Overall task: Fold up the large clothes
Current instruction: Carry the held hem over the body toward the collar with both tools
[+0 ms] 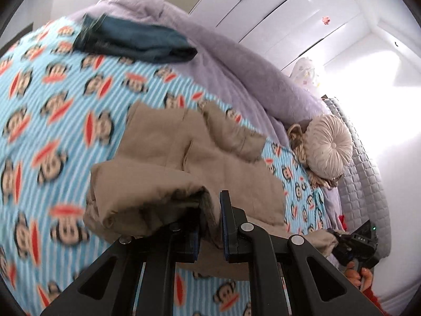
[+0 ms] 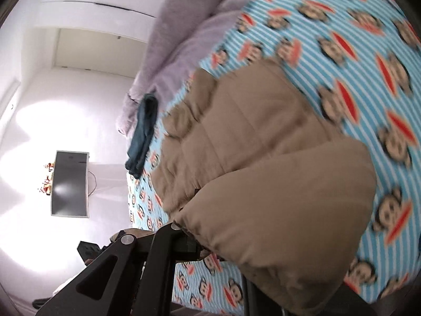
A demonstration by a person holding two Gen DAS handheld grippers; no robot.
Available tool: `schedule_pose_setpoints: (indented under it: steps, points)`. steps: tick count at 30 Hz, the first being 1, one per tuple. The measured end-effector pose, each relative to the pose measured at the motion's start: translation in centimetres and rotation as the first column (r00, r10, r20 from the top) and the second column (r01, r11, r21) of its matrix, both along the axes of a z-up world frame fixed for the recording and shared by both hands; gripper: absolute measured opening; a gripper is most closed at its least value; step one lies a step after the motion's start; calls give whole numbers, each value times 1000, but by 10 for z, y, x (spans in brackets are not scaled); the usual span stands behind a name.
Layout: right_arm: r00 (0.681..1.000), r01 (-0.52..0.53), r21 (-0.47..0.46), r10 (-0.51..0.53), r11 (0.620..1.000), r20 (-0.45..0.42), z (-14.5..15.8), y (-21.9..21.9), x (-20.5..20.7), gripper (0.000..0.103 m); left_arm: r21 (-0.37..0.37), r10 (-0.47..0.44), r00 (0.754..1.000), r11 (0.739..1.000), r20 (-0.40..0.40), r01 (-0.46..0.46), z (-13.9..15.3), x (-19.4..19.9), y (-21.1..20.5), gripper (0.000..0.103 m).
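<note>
A tan padded jacket (image 1: 200,155) lies on a bed with a blue striped monkey-print sheet (image 1: 52,100). My left gripper (image 1: 210,226) is shut on a bunched edge of the jacket, with cloth pinched between its blue-padded fingers (image 1: 226,226). In the right wrist view the jacket (image 2: 250,142) fills the middle, and a folded part of it drapes over my right gripper (image 2: 210,252), which is shut on the cloth; its right finger is hidden under the fabric. The right gripper also shows in the left wrist view (image 1: 352,245) at the jacket's far corner.
A folded dark teal garment (image 1: 136,42) lies on the sheet beside a lilac blanket (image 1: 236,60). A round beige cushion (image 1: 329,144) sits at the head of the bed. White wardrobe doors (image 1: 289,13) stand behind. A wall television (image 2: 69,184) hangs opposite.
</note>
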State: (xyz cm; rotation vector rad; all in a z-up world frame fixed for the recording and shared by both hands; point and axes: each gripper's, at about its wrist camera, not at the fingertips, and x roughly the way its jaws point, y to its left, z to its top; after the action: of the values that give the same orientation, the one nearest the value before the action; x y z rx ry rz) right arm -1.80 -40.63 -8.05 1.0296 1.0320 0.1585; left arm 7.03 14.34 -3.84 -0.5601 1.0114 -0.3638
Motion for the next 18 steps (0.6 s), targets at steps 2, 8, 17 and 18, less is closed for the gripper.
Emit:
schedule_pose_setpoints:
  steps: [2,8,17,18]
  points:
    - [1000,-6,-15,7,1000,16,8,-1,23,8,28,1,1000,1000,11,-1,6,22,-4,14]
    - [998,-41,-77,44,996,34,21,-7,86,8,86,11,1000,996,10,-11,14,74,-12,14]
    - [996,-89,-133,85,987,-38,-6,-13,173,8,206,0,999,978,-52,11,-17,158,-32,14]
    - [995,-92,-138,86,986,-46,-11,-13,181,8,219,1,998,976,-55,11,-23,166,-34,14]
